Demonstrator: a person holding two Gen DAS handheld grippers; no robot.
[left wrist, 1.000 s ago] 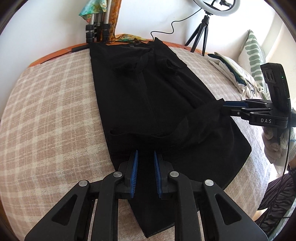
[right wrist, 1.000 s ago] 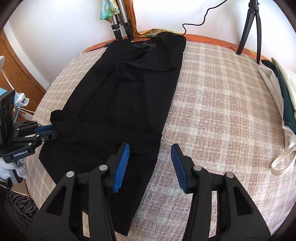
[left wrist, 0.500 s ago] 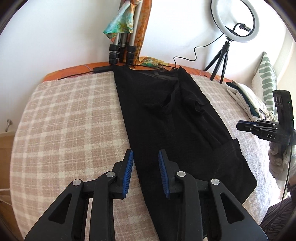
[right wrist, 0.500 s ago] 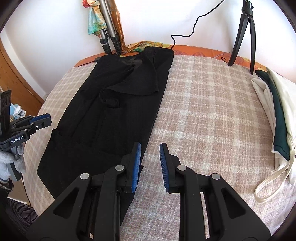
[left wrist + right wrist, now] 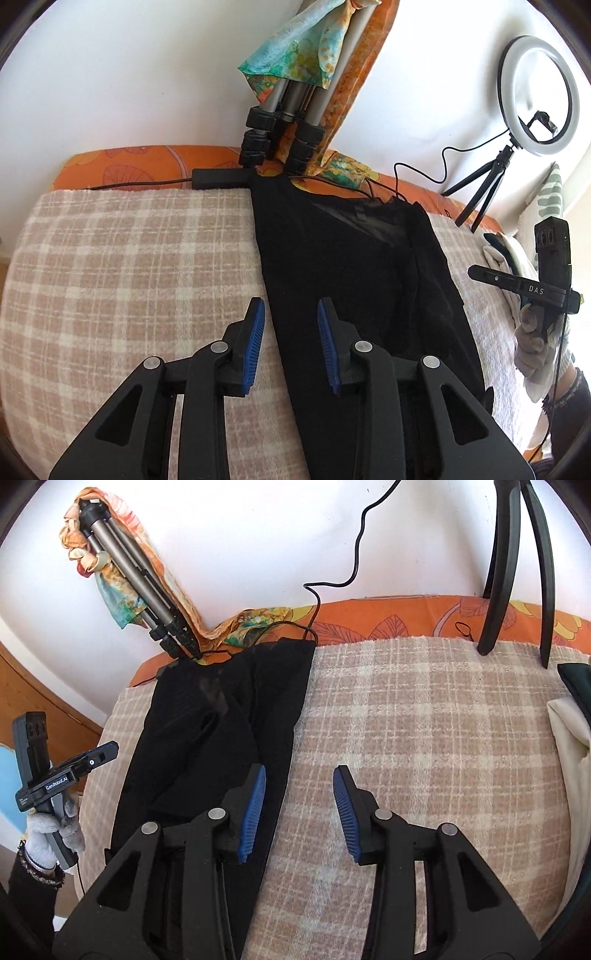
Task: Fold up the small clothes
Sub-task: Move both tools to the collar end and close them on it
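A long black garment, folded lengthwise into a narrow strip, lies flat on a bed covered by a beige-and-white checked woven blanket; the strip runs from the near edge to the far edge, where an orange leaf-patterned sheet shows beneath the blanket. The left gripper hovers over the garment's left long edge: its blue-padded jaws stand apart, having just been opening, with nothing pressed between them. The right gripper hovers over the garment's right long edge, one finger above the black cloth and the other above bare blanket; its jaws stand wider apart, likewise having just been opening, and grip nothing. Each gripper is carried by a grey-gloved hand, the left hand at the left side of the bed and the right hand at the right side. At the far wall a folded grey tripod wrapped in a multicoloured scarf leans behind the garment, and a white ring light on a small black stand sits far right. Pale folded cloth lies at the right edge of the bed.
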